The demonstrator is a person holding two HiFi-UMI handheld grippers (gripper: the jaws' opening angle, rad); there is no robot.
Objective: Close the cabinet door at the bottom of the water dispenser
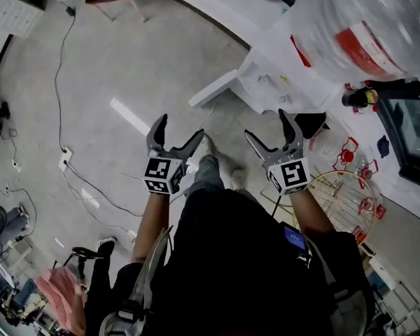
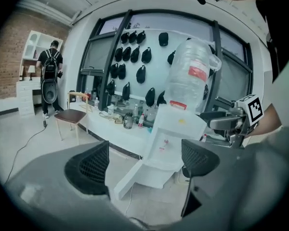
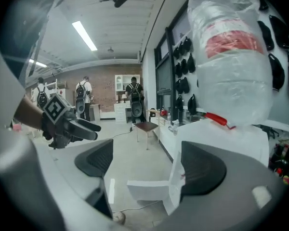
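At about 9 o'clock of the head view, a thin black cable [image 1: 56, 82] trails over the pale grey floor [image 1: 126, 61], well apart from anything the task needs.

The left gripper [image 1: 180, 128] is held out in front of the person, and in its own view the two dark ribbed pads [image 2: 89, 167] stand wide apart with only floor and furniture showing between them, so it holds nothing. Seen through that gap, the flat white cabinet door [image 2: 130, 177] lies toward 6 o'clock.

In the head view the door [image 1: 213, 89] juts out from the foot of the white box-shaped water dispenser [image 1: 280, 75] toward 8 o'clock, swung well away from the body. It is fully open, and neither gripper touches it; both hang near it but clearly short of it.

On top of the dispenser sits a large clear plastic water bottle with a red label [image 1: 357, 26], filling the view at 2 o'clock.

The right gripper [image 1: 266, 126] is level with the left one and just beside it. Its view shows the jaws spread as well, nothing between them, with the open door [image 3: 149, 189] low at 6 o'clock and the bottle [image 3: 231, 57] looming at 2 o'clock.

As I judge it, no part of the task is done yet. What is left is all of it: bring one gripper to the outer face of the door, push it round on its hinge, and press it flush against the dispenser's base.
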